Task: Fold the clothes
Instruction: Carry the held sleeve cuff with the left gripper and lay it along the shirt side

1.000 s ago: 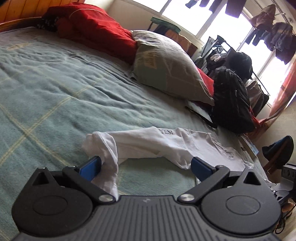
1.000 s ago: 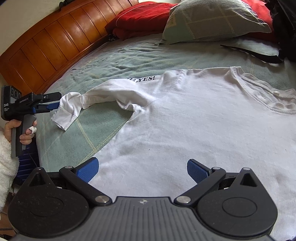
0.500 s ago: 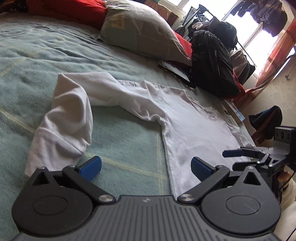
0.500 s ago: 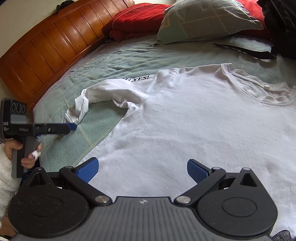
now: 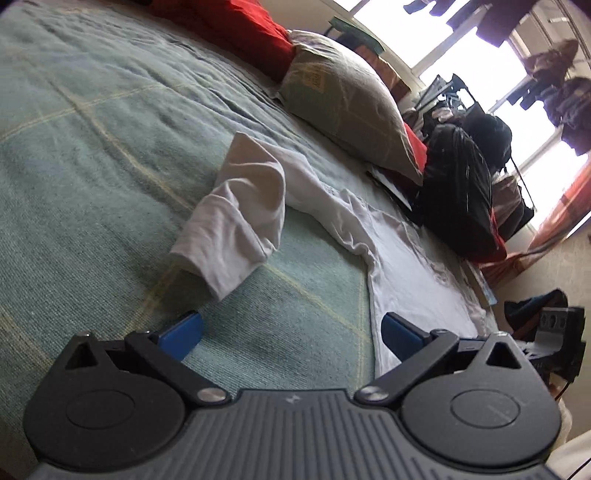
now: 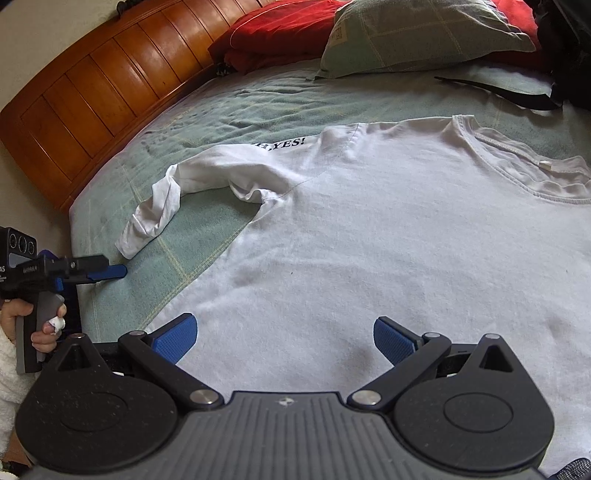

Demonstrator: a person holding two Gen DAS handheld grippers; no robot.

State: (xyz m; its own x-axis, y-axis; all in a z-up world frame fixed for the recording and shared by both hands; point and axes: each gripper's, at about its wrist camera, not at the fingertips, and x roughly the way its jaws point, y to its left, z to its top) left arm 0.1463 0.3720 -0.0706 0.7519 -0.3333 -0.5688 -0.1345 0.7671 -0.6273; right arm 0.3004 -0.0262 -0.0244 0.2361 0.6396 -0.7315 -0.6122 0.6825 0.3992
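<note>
White T-shirt (image 6: 388, 236) lies spread flat on the green bed (image 5: 92, 122), its long sleeve (image 5: 240, 214) bent back on itself near the bed's edge. Left gripper (image 5: 291, 328) hovers just short of the cuff, jaws spread, empty. Right gripper (image 6: 284, 336) hangs over the shirt's body, wide apart, holding nothing. Bare blanket lies beyond the sleeve; pillow (image 6: 417, 33) and wooden headboard (image 6: 92, 85) are well apart.

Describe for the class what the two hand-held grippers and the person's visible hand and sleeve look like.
Each hand-held gripper, left and right, has a ribbed dark grey body, two round black discs, black linkage arms with silver pivot screws, and textured blue pads. Seen side-on, the left one has a grey pistol handle and a black camera block. The hand on it wears a white bandage on one fingertip and a fluffy white sleeve.
</note>
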